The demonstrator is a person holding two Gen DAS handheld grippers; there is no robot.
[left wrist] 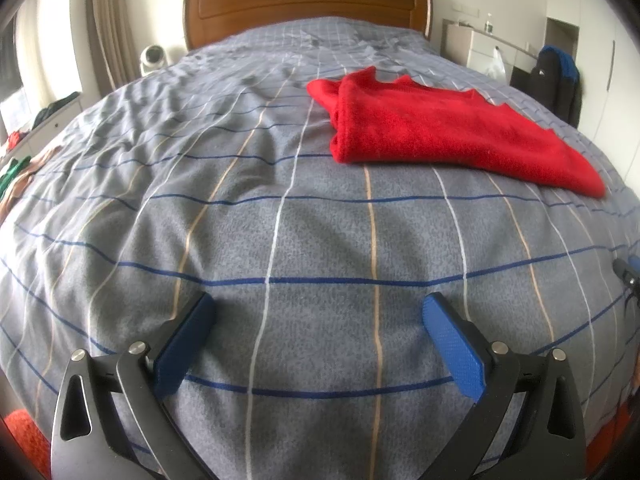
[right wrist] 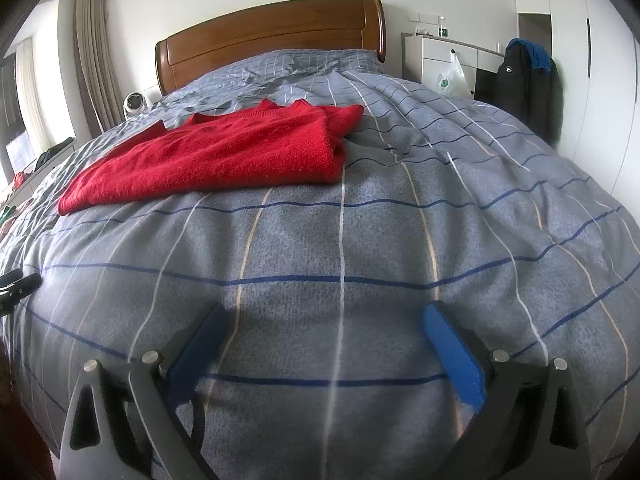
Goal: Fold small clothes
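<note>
Two views are listed. Left wrist view: red sweater [left wrist: 452, 128] is seen folded on the bedspread [left wrist: 200, 208], well ahead and right, judged set down as a finished fold; left gripper [left wrist: 318, 306] is spread wide, nothing held. Right wrist view: sweater lies ahead-left; right gripper [right wrist: 326, 314] is likewise spread wide, empty, above bedspread.

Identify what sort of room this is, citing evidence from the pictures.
A bedroom: a bed with a grey checked quilt, a curved brown wooden headboard, and a white wardrobe by the wall.
</note>
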